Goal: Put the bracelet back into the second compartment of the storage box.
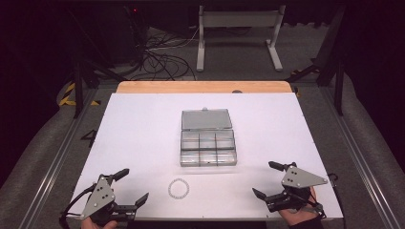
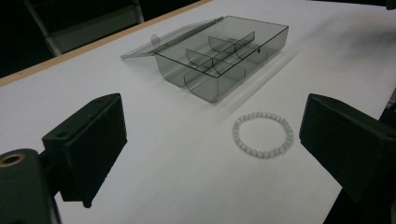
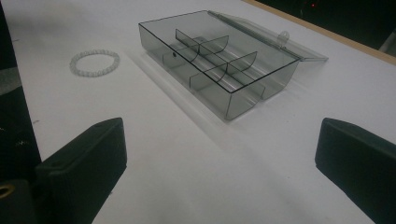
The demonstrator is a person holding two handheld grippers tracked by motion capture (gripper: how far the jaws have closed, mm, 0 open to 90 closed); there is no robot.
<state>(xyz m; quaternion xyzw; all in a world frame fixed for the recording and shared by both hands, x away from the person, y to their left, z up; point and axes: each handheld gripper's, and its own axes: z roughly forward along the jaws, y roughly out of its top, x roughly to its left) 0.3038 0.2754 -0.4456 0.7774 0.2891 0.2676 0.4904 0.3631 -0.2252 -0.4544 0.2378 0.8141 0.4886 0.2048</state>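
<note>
- A clear grey plastic box point(image 1: 208, 148) sits near the middle of the white counter point(image 1: 143, 129). Thin walls split it into small compartments, and they look empty, though the see-through plastic makes that hard to tell for sure.
- Its lid point(image 1: 206, 119) is open and lies flat on the counter behind the box, on the far side from the person.
- A white bead bracelet point(image 1: 178, 188) lies flat on the counter in front of the box, a bit to the left and apart from it. It makes a round ring.
- The left claw point(image 1: 132, 186) is near the front left corner of the counter, held in a hand point(image 1: 98, 223). Its two black jaws are spread wide and hold nothing. The bracelet is near it, to its right.
- The right claw point(image 1: 265, 179) is near the front right corner, held in the other hand point(image 1: 298, 215). Its jaws are spread wide too, with nothing between them.
- A strip of wood point(image 1: 203, 86) runs along the far edge of the counter.
</note>
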